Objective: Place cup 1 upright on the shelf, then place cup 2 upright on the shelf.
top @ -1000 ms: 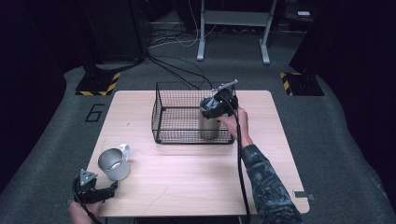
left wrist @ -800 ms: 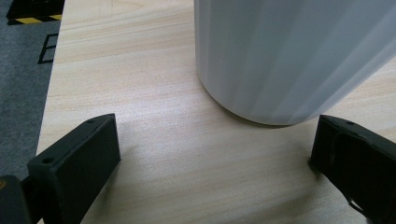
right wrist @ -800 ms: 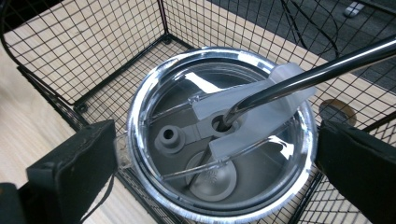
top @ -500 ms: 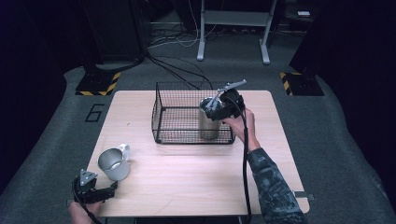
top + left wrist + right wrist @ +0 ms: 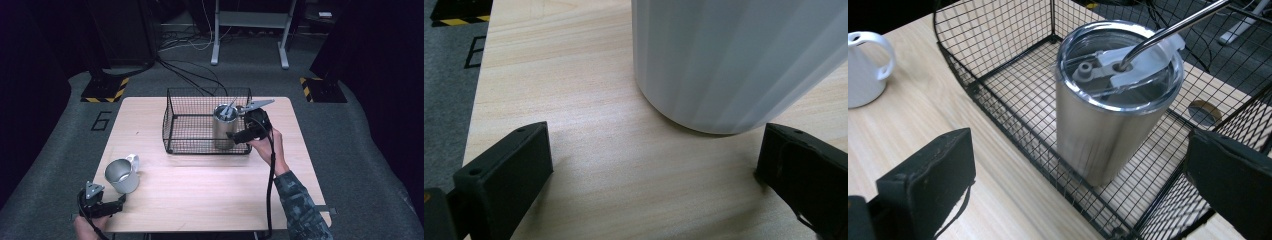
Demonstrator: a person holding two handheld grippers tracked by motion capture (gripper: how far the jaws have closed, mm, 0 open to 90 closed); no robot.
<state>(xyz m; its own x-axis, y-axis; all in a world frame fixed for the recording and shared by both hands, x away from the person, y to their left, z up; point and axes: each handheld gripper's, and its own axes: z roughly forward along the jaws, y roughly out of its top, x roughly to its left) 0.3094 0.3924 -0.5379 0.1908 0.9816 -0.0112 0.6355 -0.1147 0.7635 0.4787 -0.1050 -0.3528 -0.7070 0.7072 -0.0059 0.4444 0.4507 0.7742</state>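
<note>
A steel tumbler (image 5: 223, 129) with a clear lid and a metal straw (image 5: 1173, 25) stands upright inside the black wire basket (image 5: 172, 125), near its right end. My right gripper (image 5: 239, 134) is at the basket's near right corner, open, jaws spread wide and apart from the tumbler (image 5: 1110, 105). A white mug (image 5: 121, 175) rests on the table at the front left. Just in front of it, my left gripper (image 5: 116, 202) is open, and the mug's base (image 5: 734, 60) sits beyond its jaws without touching them.
The wooden table (image 5: 210, 185) has bare room between mug and basket. The basket's wire wall (image 5: 1013, 130) runs between my right gripper (image 5: 1078, 150) and the tumbler. The mug (image 5: 865, 65) lies far left of the basket. Dark floor, cables and stands surround the table.
My right gripper has drawn back from above the tumbler toward the near right, leaving the tumbler standing in the basket. The left gripper and mug have stayed put.
</note>
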